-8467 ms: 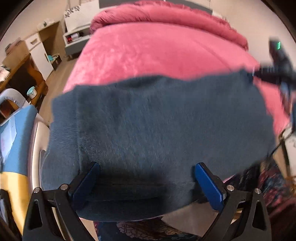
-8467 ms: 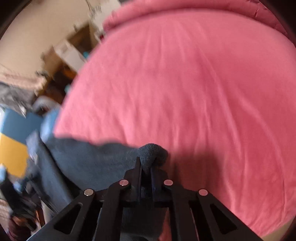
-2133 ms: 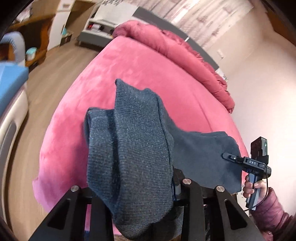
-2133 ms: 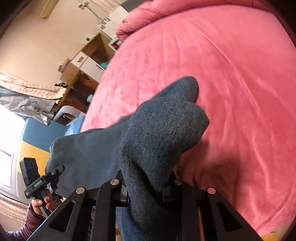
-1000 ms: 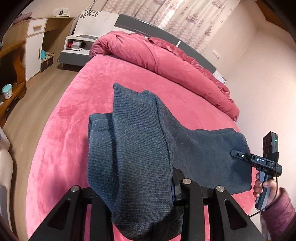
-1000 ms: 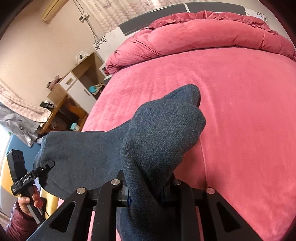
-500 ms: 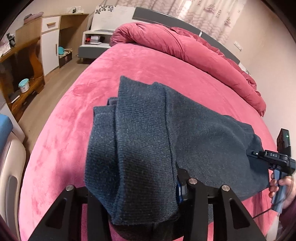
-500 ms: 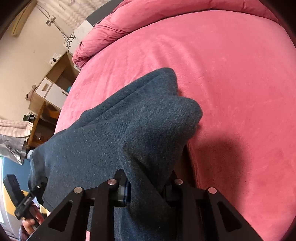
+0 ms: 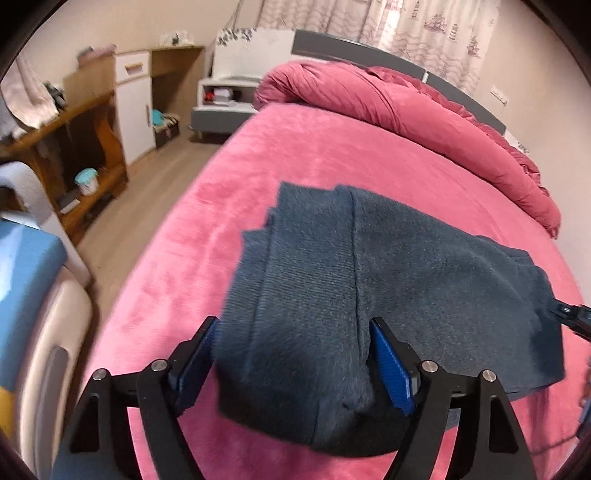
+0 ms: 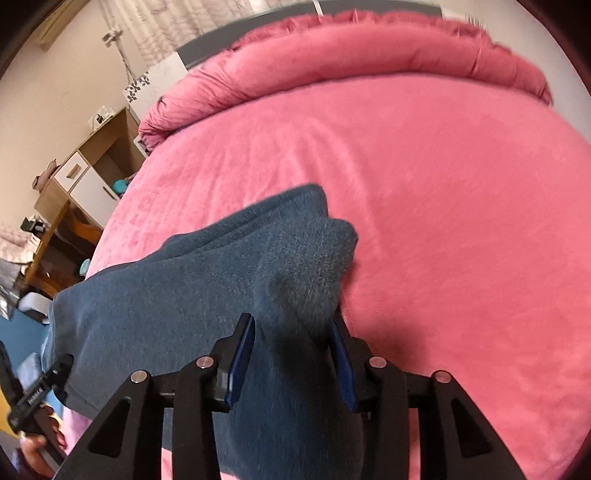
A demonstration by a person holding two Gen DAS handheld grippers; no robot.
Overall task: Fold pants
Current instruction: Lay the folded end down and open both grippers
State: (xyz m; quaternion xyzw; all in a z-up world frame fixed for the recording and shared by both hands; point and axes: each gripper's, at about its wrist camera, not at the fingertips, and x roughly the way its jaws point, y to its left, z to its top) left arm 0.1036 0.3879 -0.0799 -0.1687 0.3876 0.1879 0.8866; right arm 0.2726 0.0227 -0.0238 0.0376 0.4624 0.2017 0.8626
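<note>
Bedroom setting: a wide bed covered in a pink plush blanket is being shown, with a rolled crimson duvet lying along the grey headboard. Patterned curtains are hanging behind; a wooden desk unit with white drawers and a white-and-grey bedside shelf are standing at the left, on a wood floor.

Item: dark blue-grey knitted pants, folded into layers, are lying across the near part of the blanket, the ribbed end toward the left wrist camera.

Left gripper: black frame, blue pads; its fingers are being held parted, a bunched fold of the pants sitting between them. Whether the pads are touching the cloth is hard to judge.

Right gripper: its fingers are likewise being held apart, with a raised hump of the pants between the blue pads, apparently no longer pinched. In this view the left gripper is being seen at the lower left edge of the pants, over the blanket.
</note>
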